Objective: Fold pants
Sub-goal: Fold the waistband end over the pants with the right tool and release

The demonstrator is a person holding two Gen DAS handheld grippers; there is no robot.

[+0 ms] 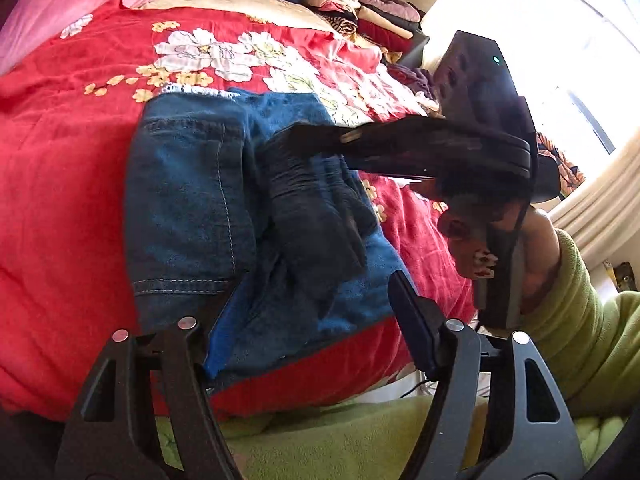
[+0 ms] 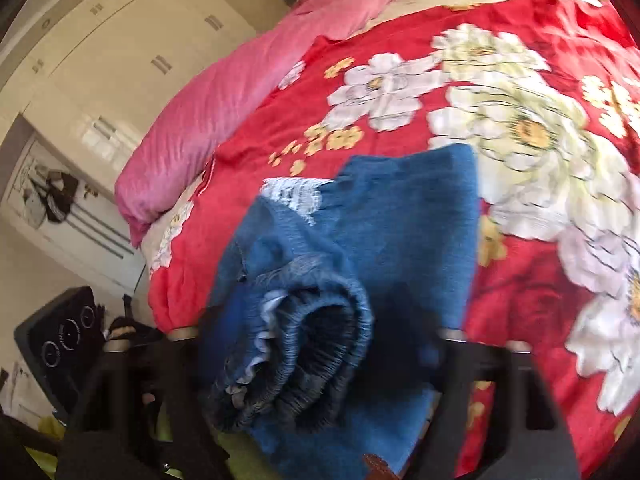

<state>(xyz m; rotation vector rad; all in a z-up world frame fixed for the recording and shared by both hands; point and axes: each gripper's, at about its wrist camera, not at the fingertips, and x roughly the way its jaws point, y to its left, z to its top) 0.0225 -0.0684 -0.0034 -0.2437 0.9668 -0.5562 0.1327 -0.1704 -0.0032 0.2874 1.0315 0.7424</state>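
Note:
The blue jeans [image 1: 192, 208] lie partly folded on the red flowered bedspread [image 1: 60, 184], with a lace hem at the far end. My left gripper [image 1: 308, 312] is open at the near edge of the jeans, jaws wide apart, nothing between them. My right gripper [image 1: 288, 140] reaches in from the right over the jeans; its tips press into the bunched denim. In the right wrist view the jeans [image 2: 400, 216] fill the gap between the fingers of the right gripper [image 2: 320, 344], with the elastic waistband [image 2: 312, 344] bunched there. The view is blurred.
A pink duvet [image 1: 80, 0] lies at the bed's far left. A pile of folded clothes [image 1: 360, 8] sits at the far right. A bright window [image 1: 580, 60] is to the right. White wardrobes [image 2: 100, 60] stand left of the bed. A green blanket [image 1: 320, 432] lies near me.

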